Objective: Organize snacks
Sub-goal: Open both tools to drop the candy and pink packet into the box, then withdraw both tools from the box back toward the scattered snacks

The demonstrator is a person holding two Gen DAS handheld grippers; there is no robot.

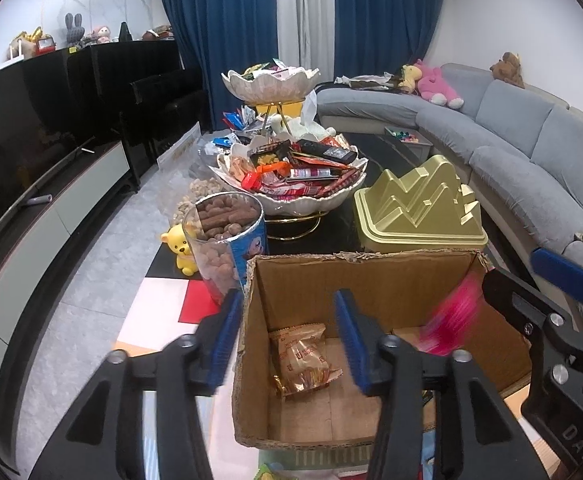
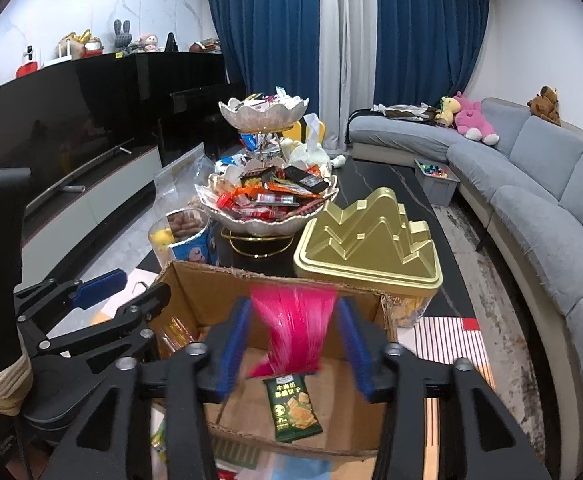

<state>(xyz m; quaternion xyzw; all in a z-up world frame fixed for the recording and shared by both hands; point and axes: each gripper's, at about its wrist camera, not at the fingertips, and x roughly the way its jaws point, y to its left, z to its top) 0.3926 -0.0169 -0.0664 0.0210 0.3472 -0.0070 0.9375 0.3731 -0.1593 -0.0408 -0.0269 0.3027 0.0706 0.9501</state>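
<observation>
Two grippers are over an open cardboard box point(image 1: 291, 420) that fills the lower middle of both views. The left gripper point(image 1: 287, 340) has its blue fingers point(image 1: 349, 340) apart, with nothing between them; one finger is outside the left wall of the box and the other is above its inside. The right gripper point(image 2: 291, 344) also has its fingers apart. Between them, in the lower centre of the right wrist view, is a pink packet point(image 2: 291, 332), very blurred, so I cannot tell if the pads touch it. In the left wrist view the same packet is a pink blur at the right side, beside the right gripper.

On the box floor lie an orange snack bag point(image 1: 305, 360) and a green biscuit packet point(image 2: 293, 408). Behind the box, in the middle of the frame, stand a two-level shell-shaped dish point(image 2: 267, 216) full of snacks, a gold mountain-shaped tin point(image 2: 367, 248) to its right and a clear tub of brown snacks point(image 1: 227, 240) to its left.
</observation>
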